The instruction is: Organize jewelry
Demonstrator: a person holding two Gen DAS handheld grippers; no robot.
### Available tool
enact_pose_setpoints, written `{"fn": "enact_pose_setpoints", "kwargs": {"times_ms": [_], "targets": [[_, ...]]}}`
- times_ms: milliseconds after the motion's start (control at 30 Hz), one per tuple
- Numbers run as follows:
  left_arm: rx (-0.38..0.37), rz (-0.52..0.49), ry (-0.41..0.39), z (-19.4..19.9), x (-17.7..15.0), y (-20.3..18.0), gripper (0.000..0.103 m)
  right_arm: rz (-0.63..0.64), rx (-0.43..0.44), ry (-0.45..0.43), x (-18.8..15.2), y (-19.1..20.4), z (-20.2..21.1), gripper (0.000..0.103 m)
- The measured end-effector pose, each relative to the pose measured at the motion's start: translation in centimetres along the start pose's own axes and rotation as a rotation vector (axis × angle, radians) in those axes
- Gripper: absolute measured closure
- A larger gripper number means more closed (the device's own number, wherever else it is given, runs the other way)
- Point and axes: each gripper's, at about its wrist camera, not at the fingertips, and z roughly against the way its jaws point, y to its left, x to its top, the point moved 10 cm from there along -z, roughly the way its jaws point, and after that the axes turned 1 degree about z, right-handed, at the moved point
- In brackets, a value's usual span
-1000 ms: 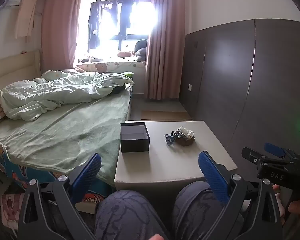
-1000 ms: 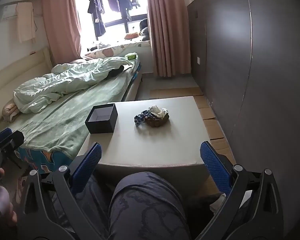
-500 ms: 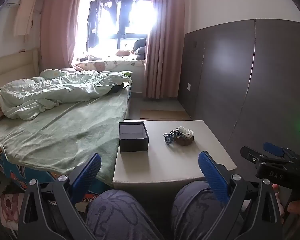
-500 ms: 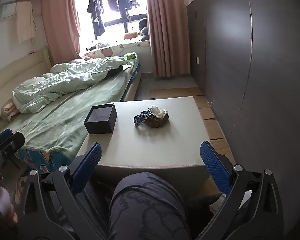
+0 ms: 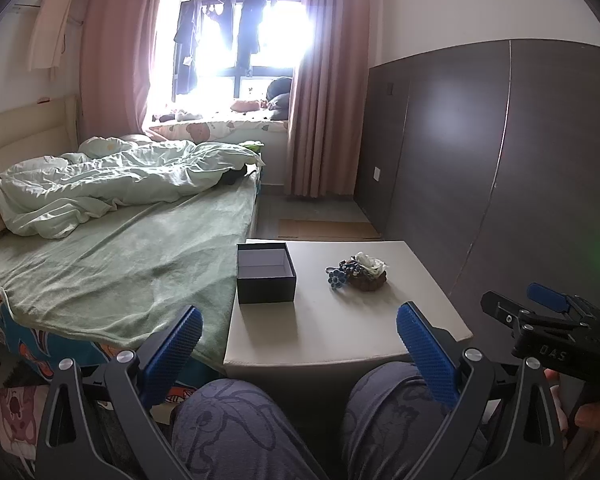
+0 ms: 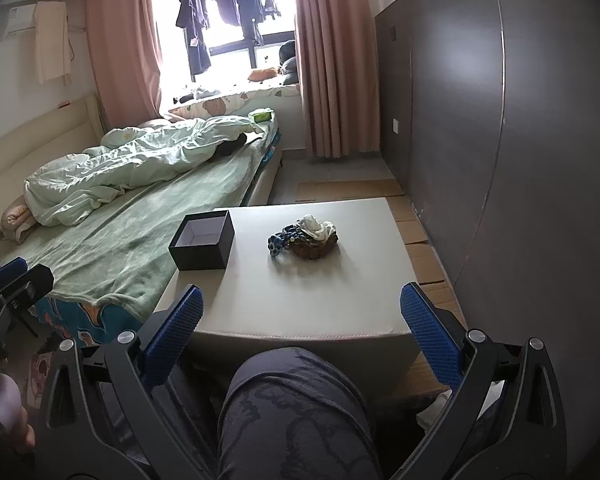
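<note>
On desk (image 6: 320, 300): jewelry heap (image 6: 304, 236) untouched beside empty black box (image 6: 202, 242), left gripper (image 5: 300, 338) and right gripper (image 6: 302, 330) both spread open, holding nothing, sorting not yet begun.

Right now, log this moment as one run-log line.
left gripper: open, empty | right gripper: open, empty | jewelry pile: on table, untouched | black box: open, empty, left of pile

Bare tabletop (image 6: 300, 300) is lying open between the box (image 6: 202, 244) at the left edge and the jewelry pile (image 6: 304, 236) mid-table, well apart; the bed (image 6: 140, 220) is hemming the left side; the dark wall (image 6: 520, 160) is closing off the right; knees (image 5: 300, 420) are crowding the near edge.
</note>
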Motion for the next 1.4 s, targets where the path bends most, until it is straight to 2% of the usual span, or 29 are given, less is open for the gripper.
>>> {"fn": "enact_pose_setpoints", "kwargs": {"times_ms": [633,1400], "targets": [[-0.032,0.003,0.007,-0.1,-0.1,-0.5,0.008,-0.013,-0.046,-0.030,0.2,-0.9,1.3,0.005],[-0.013,0.000,0.006,0.2,0.3,-0.7,0.008,-0.014,-0.035,-0.054,0.7,-1.4,2.5,0.005]]}}
